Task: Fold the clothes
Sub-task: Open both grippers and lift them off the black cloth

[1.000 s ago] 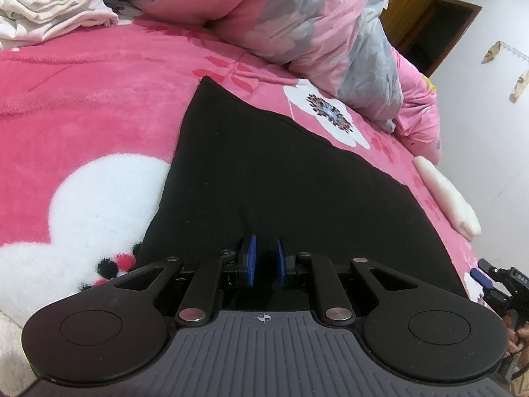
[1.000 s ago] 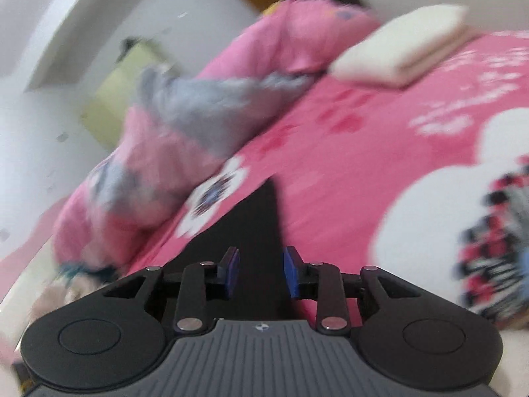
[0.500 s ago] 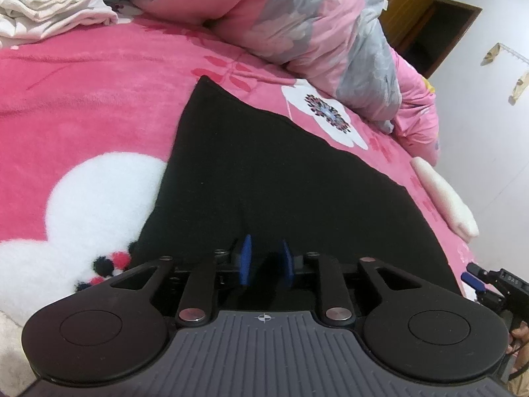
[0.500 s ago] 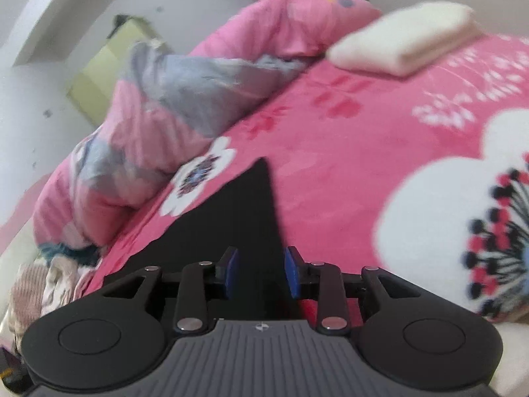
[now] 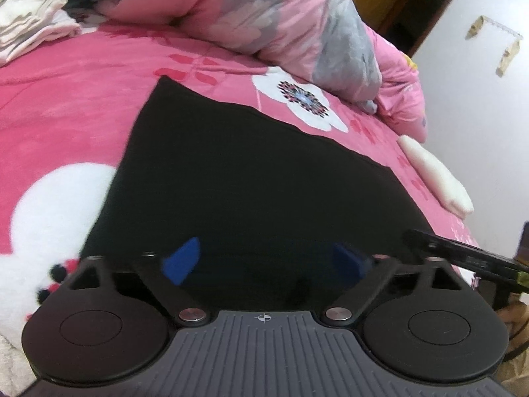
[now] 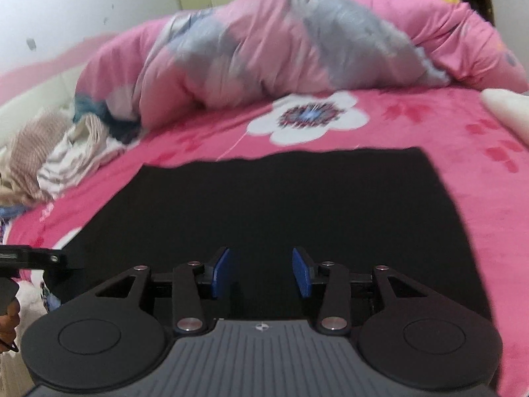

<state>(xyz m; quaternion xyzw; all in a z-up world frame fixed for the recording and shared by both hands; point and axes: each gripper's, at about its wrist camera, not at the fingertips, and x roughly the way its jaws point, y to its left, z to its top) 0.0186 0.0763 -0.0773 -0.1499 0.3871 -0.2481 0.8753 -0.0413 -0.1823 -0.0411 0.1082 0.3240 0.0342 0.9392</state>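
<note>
We see a bed covered by a pink fleece blanket (image 5: 82, 106) printed with white flowers. Lying flat on it near the front edge is 1 black garment (image 5: 251, 178), folded into a rectangle, with 1 white folded item (image 5: 436, 178) apart on the blanket to its right. Along the far side rest a bunched pink-and-grey duvet (image 6: 264, 49) and a pile of pale crumpled clothes (image 6: 56, 155) at the left.

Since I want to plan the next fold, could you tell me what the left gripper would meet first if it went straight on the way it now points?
Most likely the black garment: the left gripper, its jaws just opened wide with nothing between them, points down at it on the pink blanket.
</note>
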